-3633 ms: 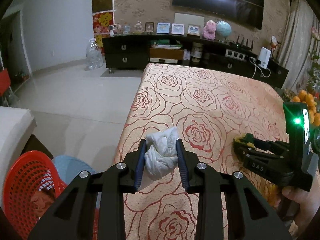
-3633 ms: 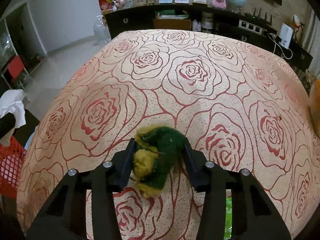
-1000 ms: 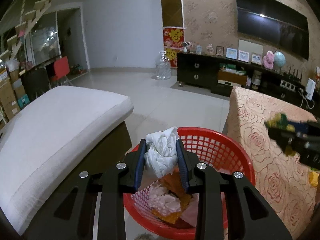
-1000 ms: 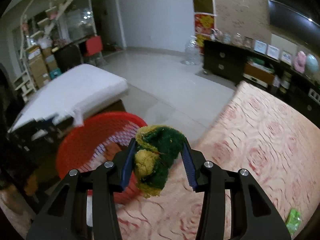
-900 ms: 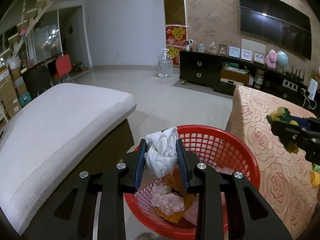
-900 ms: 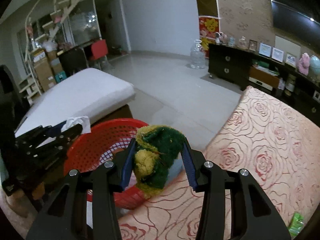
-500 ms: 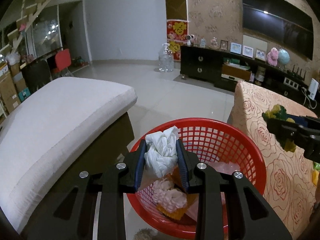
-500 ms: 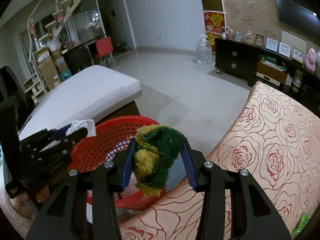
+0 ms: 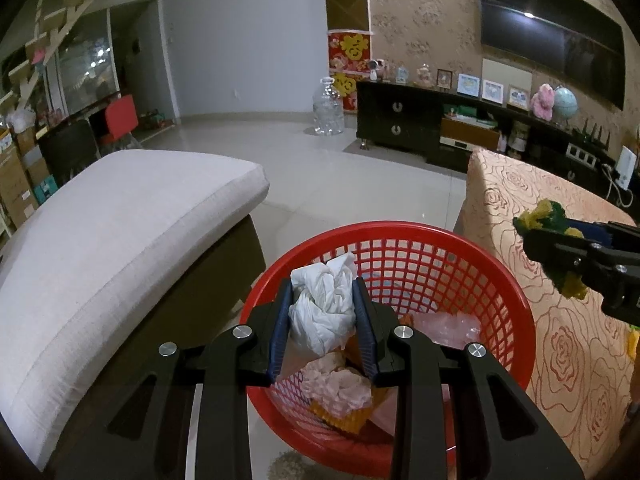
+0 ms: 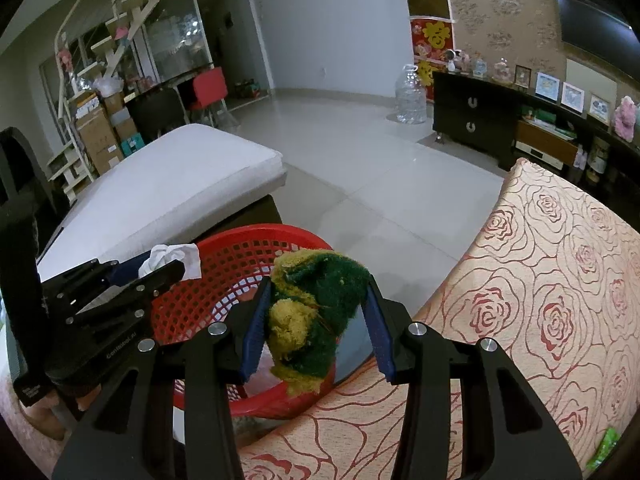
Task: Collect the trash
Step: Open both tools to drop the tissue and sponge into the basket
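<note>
My left gripper (image 9: 323,322) pinches a crumpled white tissue (image 9: 324,312) directly over the red basket (image 9: 516,312), whose mouth fills the view from 5 to 1 o'clock. I judge this the drop step: the wad hangs above the pile of pink and orange scraps (image 9: 340,388), so I need only spread the fingers. The tissue stands with its long axis running up out of the fingers, its ragged tip toward 12 o'clock.

My right gripper (image 10: 316,324) is pressed on a green-and-yellow scouring sponge (image 10: 316,316), folded, long axis hanging down toward 6 o'clock. It sits over the basket's near rim (image 10: 280,404), at the edge of the rose-patterned tablecloth (image 10: 560,300); it should shift toward 10 o'clock before release.

Farther off at 4 o'clock, a small green wrapper (image 10: 606,446) lies on the cloth.
</note>
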